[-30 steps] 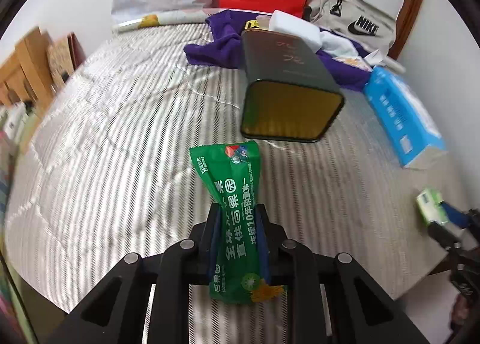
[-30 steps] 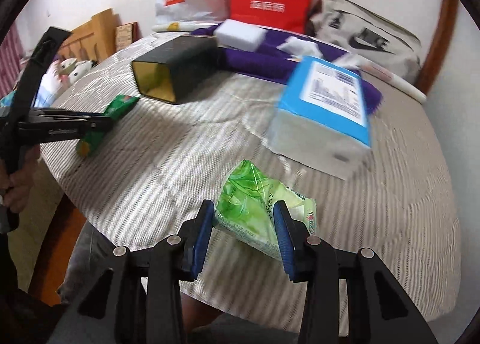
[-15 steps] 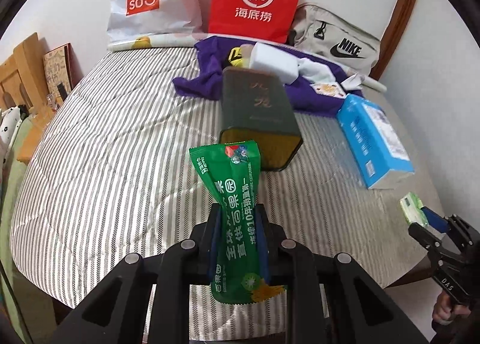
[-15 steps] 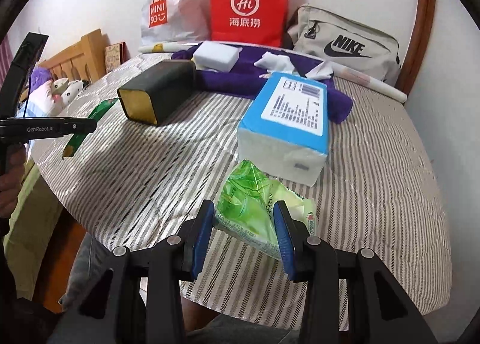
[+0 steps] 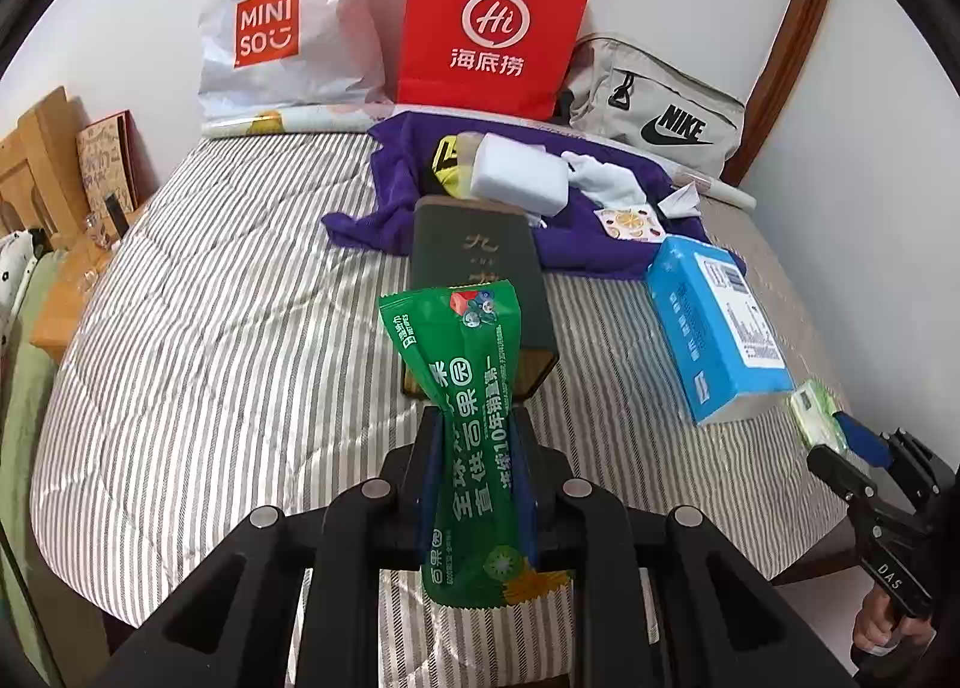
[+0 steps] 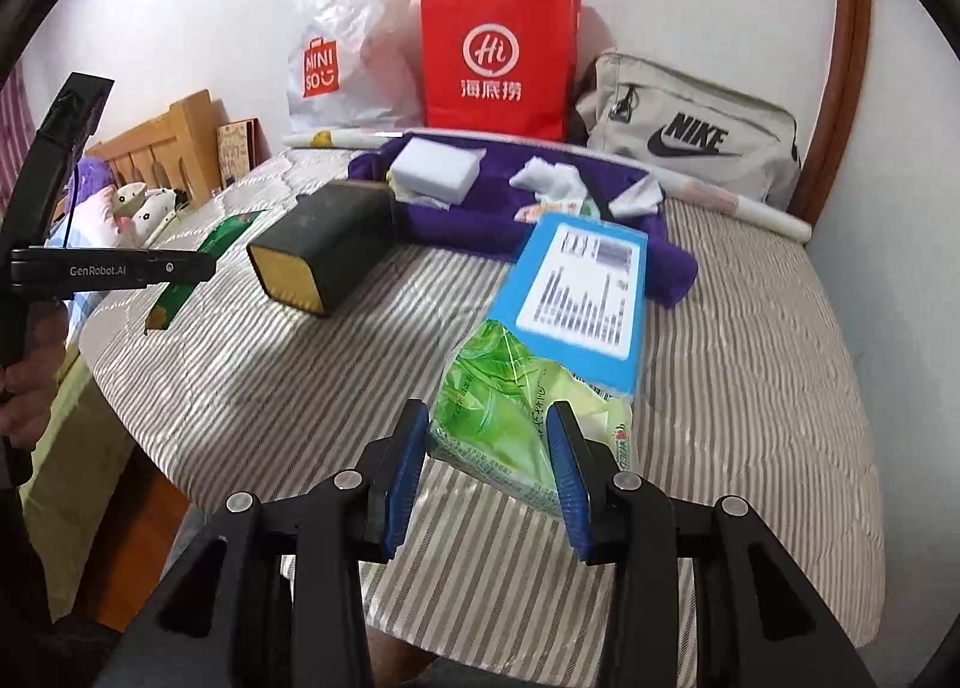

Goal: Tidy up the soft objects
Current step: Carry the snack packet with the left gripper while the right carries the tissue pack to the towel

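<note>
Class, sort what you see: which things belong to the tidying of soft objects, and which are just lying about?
In the job: green snack pouch in left gripper; green tissue pack in right gripper; dark tin.

Lying about: red paper bag, grey bag, blue tissue box.

Dark green snack pouch [image 5: 474, 436] and pale green tissue pack [image 6: 510, 418], both held aloft.

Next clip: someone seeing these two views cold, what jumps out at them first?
Each gripper is clamped on a green packet: the left gripper pinches a dark green pouch, the right gripper a light green tissue pack. Behind them, at the far edge of the striped bed, a bright red paper bag stands against the wall, with a dark tin lying on its side mid-bed.
</note>
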{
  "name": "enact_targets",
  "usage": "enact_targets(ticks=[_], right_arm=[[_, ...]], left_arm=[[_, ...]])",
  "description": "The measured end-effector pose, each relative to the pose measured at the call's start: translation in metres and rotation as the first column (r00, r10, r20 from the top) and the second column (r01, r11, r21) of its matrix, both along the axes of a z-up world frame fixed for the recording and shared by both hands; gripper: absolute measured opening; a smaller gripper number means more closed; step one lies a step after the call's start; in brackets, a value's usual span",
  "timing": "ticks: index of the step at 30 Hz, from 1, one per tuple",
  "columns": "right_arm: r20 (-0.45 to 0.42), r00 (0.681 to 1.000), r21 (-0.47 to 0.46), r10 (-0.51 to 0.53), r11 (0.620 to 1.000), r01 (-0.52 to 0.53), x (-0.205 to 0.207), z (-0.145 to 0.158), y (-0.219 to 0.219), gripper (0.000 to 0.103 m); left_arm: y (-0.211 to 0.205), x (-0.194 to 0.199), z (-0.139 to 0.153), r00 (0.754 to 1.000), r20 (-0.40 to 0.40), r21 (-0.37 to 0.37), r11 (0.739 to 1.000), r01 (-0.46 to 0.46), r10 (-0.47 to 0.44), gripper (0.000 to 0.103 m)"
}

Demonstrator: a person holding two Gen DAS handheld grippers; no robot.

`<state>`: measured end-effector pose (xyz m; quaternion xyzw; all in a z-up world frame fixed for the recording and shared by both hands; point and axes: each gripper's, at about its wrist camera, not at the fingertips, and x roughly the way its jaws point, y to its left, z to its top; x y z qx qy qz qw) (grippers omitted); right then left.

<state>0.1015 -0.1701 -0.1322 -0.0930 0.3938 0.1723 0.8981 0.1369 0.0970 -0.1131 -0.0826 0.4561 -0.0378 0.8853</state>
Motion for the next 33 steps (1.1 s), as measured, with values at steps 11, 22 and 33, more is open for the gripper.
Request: enact_targets(ticks=[11,22,33], right_arm=[[0.056,0.998,0.005,0.012,1.000,-0.012,0.022,0.028,0.008,0.041],[0.084,0.996,0.013,0.040,0.999,-0.042,0.064,0.040,0.025,0.041],[0.101,0.994,0.017,0.046,0.999,-0.048,0.114,0.048,0.030,0.041]], left_arm=[[0.001,0.025,0.020,1.000,0.015,-0.022,1.000,-0.002,0.002,0.020],[-0.001,0.063,0.029,1.000,0.014,-0.035,0.999,-0.009,0.009,0.020],[-0.002,0.108,0.034,1.000,0.021,-0.041,0.999,-0.007,0.007,0.020]])
